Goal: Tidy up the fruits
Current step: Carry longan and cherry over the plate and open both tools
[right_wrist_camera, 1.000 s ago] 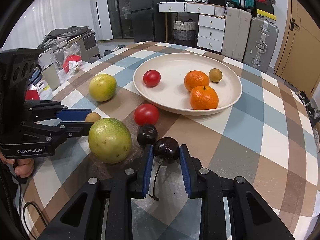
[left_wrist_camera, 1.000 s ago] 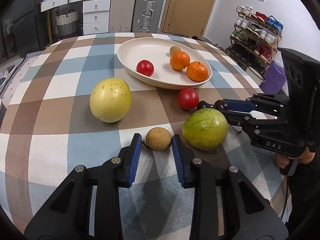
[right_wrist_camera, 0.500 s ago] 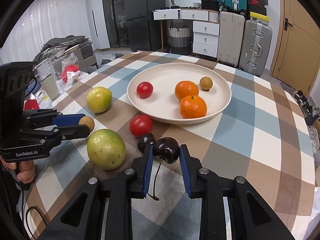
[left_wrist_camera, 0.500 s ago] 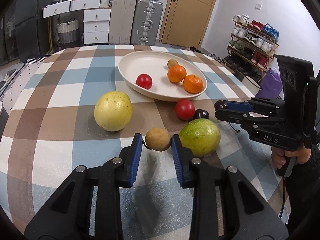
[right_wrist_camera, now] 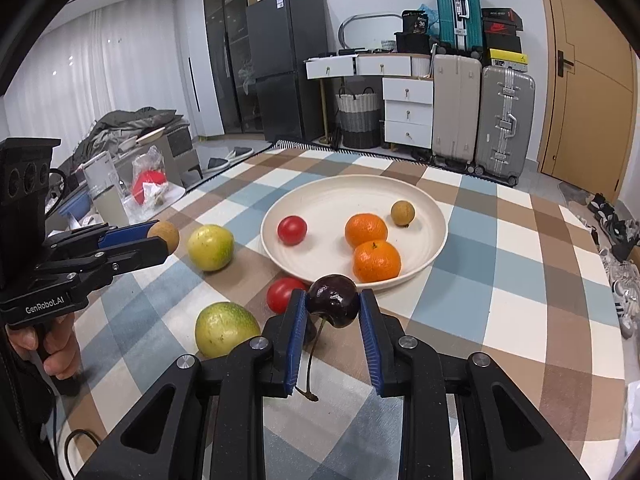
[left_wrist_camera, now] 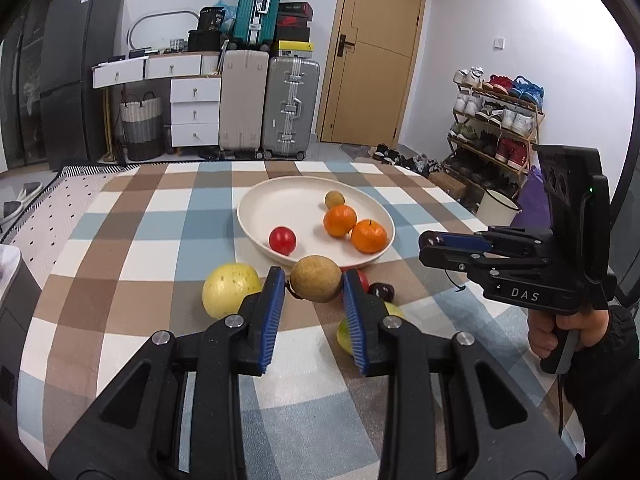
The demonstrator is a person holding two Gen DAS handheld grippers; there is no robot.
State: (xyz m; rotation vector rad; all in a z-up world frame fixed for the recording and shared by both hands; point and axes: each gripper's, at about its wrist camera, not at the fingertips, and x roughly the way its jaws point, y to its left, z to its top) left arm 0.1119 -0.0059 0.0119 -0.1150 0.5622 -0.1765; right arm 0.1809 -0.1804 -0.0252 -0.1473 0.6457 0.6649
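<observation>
My left gripper (left_wrist_camera: 314, 285) is shut on a small brown longan (left_wrist_camera: 316, 284) and holds it above the table. My right gripper (right_wrist_camera: 333, 306) is shut on a dark cherry (right_wrist_camera: 333, 305) with a hanging stem, also lifted. The white plate (right_wrist_camera: 320, 200) ahead holds a red tomato (right_wrist_camera: 292, 230), two oranges (right_wrist_camera: 366, 230) and another longan (right_wrist_camera: 402, 213). On the checked cloth lie a yellow fruit (right_wrist_camera: 211, 247), a green fruit (right_wrist_camera: 226, 329), a red tomato (right_wrist_camera: 282, 294) and a second cherry (left_wrist_camera: 381, 291).
The table (right_wrist_camera: 500, 280) has a checked cloth, with its far edge behind the plate. Suitcases (right_wrist_camera: 506, 120), white drawers (right_wrist_camera: 406, 112) and a door stand behind. A shoe rack (left_wrist_camera: 496, 120) stands to the right of the table.
Both grippers have risen from the table with their fruits held. The longan and the cherry now hang clear of the cloth, and the views look more level across the room.
</observation>
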